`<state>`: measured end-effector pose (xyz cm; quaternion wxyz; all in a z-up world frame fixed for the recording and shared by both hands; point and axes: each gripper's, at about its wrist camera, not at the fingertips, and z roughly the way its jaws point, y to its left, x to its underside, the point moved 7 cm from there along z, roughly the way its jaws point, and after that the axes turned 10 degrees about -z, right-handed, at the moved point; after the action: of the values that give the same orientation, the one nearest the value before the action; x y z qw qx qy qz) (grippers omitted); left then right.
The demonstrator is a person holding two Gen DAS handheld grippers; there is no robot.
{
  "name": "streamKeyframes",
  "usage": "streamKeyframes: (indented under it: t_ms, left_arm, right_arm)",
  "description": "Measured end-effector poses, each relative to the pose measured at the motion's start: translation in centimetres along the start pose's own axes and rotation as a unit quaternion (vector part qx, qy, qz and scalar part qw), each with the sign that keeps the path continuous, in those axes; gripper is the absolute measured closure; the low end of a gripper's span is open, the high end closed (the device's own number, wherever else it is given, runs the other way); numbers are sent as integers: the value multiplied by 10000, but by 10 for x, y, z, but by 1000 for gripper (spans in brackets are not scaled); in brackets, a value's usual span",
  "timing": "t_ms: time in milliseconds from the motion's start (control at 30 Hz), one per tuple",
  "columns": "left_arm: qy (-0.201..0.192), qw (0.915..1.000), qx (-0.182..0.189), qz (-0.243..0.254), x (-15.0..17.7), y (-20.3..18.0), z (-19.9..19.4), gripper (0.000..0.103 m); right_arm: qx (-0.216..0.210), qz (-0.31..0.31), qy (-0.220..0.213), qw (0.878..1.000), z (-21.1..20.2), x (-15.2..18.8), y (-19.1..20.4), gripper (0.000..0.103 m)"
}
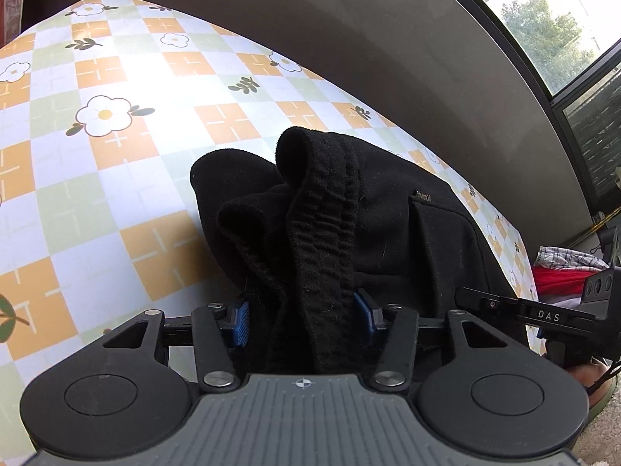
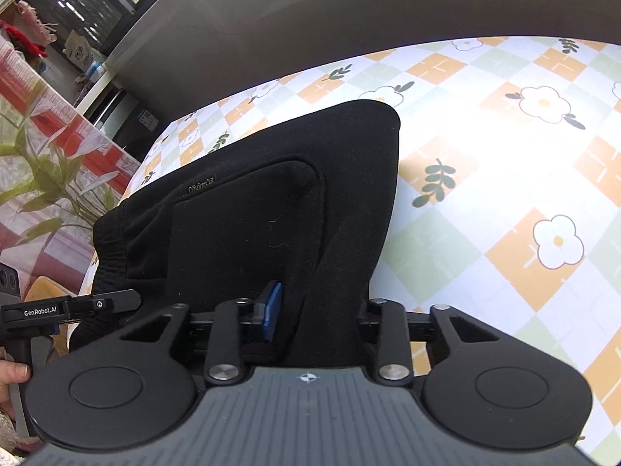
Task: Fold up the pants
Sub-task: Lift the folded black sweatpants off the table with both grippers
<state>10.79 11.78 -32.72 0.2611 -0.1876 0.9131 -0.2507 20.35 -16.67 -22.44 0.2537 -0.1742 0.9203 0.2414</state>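
The black pants [image 1: 349,209] lie bunched on the flowered checkered tablecloth [image 1: 116,155]. In the left wrist view the elastic waistband runs down between the blue pads [image 1: 240,322] of my left gripper [image 1: 302,318], which is shut on it. In the right wrist view the pants [image 2: 271,194] show a back pocket and small logo. My right gripper [image 2: 314,318] is shut on a fold of the pants at their near edge; its right pad is hidden by cloth. Each gripper shows at the edge of the other's view.
The tablecloth [image 2: 504,194] spreads to the right of the pants in the right wrist view. A grey wall and window stand behind the table. Red and checked cloth [image 1: 562,268] lies beyond the table's right end. A plant [image 2: 46,178] stands at the left.
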Motion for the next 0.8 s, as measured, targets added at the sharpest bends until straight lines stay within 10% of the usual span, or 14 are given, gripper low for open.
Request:
streamKeyframes:
  t_ms: [633,800]
  left_arm:
    - [-834,9884,-907,-883,66,21,-68,55]
    - [-927,9863,-888,-1037,76,24,-67,54]
  right_arm:
    - [-790,-1316,354,9875,16,3,56,78]
    - [-805,-1121,596,9886,25,0,43,64]
